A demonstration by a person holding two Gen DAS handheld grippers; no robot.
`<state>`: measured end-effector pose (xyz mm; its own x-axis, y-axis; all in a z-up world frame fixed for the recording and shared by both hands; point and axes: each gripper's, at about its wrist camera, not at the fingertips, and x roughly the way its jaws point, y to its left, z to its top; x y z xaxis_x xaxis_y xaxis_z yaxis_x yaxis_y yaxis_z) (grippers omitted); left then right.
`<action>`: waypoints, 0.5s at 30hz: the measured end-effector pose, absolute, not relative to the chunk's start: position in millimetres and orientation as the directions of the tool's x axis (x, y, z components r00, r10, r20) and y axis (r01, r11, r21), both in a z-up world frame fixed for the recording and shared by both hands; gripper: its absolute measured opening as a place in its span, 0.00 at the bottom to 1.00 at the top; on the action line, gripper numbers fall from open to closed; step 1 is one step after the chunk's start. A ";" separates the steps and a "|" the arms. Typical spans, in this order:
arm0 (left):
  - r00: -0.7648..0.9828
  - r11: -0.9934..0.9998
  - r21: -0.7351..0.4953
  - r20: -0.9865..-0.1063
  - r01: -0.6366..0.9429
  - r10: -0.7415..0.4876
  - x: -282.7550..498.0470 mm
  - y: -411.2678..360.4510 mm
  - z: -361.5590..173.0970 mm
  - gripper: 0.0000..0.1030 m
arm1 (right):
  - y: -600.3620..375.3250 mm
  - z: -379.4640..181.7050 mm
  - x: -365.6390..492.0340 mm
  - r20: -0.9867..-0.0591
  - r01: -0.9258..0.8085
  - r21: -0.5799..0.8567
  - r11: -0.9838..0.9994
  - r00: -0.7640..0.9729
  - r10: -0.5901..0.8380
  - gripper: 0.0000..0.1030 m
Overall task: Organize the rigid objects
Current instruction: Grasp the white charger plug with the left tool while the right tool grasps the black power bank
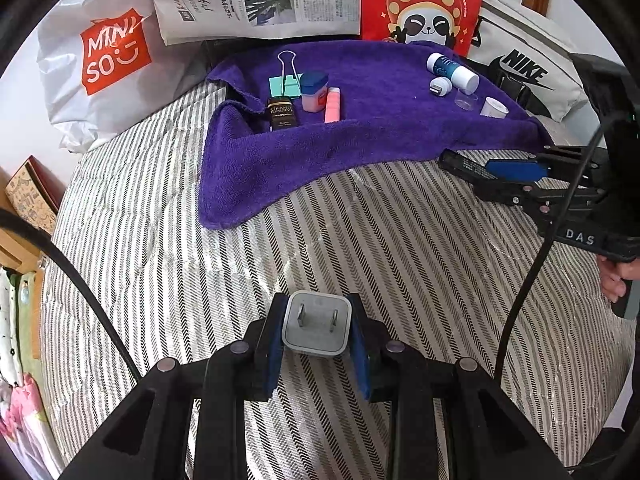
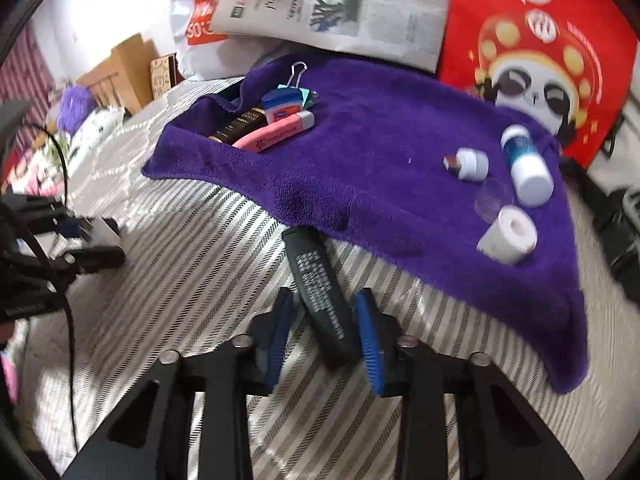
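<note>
Blue-padded left hand-held gripper (image 1: 317,330): pinching a white plug adapter (image 1: 317,326) by its two flat sides, prongs facing the camera, carried above the striped bed cover (image 1: 360,240). Right hand-held gripper (image 2: 325,330): a black oblong device (image 2: 320,292) with white lettering lies between its blue pads; the right pad touches it, the left pad shows a sliver of gap in a blurred picture, so a firm pinch cannot be confirmed (treated as not yet clamped).

Step in hand, as judged: both items taken from the bed cover for sorting onto the purple towel (image 1: 360,132), which lies beyond both grippers.

Towel contents, left group: teal binder clip (image 1: 285,80), blue-lidded pink jar (image 1: 314,92), pink tube (image 1: 332,105), dark labelled box (image 1: 282,112), touching or nearly so. Right group: blue-and-white bottle (image 1: 452,70), small white cap (image 1: 441,87), clear cup (image 1: 466,100), white cup (image 1: 494,107), loosely spaced.

Next move likely calls for: closing fully on the black device, then carrying each item forward to a group.
</note>
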<state>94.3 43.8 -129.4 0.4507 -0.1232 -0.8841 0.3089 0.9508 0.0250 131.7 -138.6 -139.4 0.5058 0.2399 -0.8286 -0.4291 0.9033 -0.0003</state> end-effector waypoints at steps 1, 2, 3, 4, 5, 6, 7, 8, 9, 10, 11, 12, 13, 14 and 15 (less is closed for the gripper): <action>0.450 0.951 0.022 -0.884 0.310 -0.126 94.5 44.6 -129.2 0.27 | -140.6 -139.5 131.1 -0.828 -0.429 0.005 0.903 0.504 0.244 0.27; 0.451 0.951 0.020 -0.883 0.309 -0.128 94.7 45.2 -129.0 0.27 | -144.6 -139.2 130.5 -0.830 -0.418 0.016 0.908 0.501 0.245 0.26; 0.452 0.951 0.018 -0.883 0.309 -0.130 94.5 45.5 -129.0 0.27 | -149.7 -138.6 129.5 -0.832 -0.399 0.026 0.917 0.499 0.241 0.26; 0.453 0.951 0.018 -0.882 0.310 -0.131 94.2 45.4 -129.0 0.27 | -157.6 -138.4 127.9 -0.837 -0.365 0.036 0.930 0.498 0.228 0.26; 0.454 0.950 0.018 -0.881 0.310 -0.131 93.9 45.8 -129.1 0.27 | -163.6 -138.1 126.7 -0.841 -0.344 0.045 0.938 0.494 0.221 0.26; 0.455 0.951 0.018 -0.880 0.310 -0.132 93.9 45.8 -129.0 0.27 | -169.5 -137.7 124.4 -0.846 -0.325 0.057 0.944 0.487 0.218 0.26; 0.457 0.951 0.016 -0.880 0.308 -0.133 93.6 45.9 -129.0 0.27 | -174.1 -136.9 120.6 -0.854 -0.311 0.065 0.948 0.474 0.214 0.25; 0.458 0.952 0.013 -0.879 0.306 -0.135 93.3 46.4 -129.0 0.27 | -174.6 -136.4 117.4 -0.859 -0.311 0.064 0.948 0.467 0.211 0.25; 0.458 0.953 0.009 -0.878 0.303 -0.137 92.4 47.3 -128.8 0.27 | -173.8 -135.8 112.5 -0.863 -0.322 0.056 0.945 0.460 0.208 0.25; 0.458 0.954 0.003 -0.878 0.300 -0.141 92.1 48.1 -128.8 0.27 | -169.6 -135.6 109.5 -0.866 -0.346 0.043 0.937 0.454 0.208 0.26; 0.458 0.954 -0.001 -0.877 0.299 -0.145 91.7 48.6 -128.8 0.27 | -165.9 -135.8 108.4 -0.868 -0.361 0.022 0.932 0.456 0.198 0.29; 0.457 0.954 -0.006 -0.877 0.299 -0.149 91.4 49.6 -128.8 0.27 | -162.0 -135.9 108.7 -0.867 -0.373 -0.001 0.928 0.463 0.186 0.30; 0.457 0.955 -0.009 -0.877 0.297 -0.150 91.3 49.7 -128.6 0.27 | -160.7 -135.8 110.4 -0.866 -0.374 0.002 0.927 0.463 0.189 0.30; 0.455 0.955 -0.011 -0.878 0.297 -0.152 91.2 50.3 -128.5 0.27 | -160.8 -136.0 113.5 -0.865 -0.367 0.013 0.930 0.462 0.194 0.30; 0.453 0.955 -0.010 -0.878 0.297 -0.150 91.1 49.7 -128.5 0.27 | -161.2 -135.9 116.9 -0.864 -0.357 0.023 0.934 0.463 0.199 0.30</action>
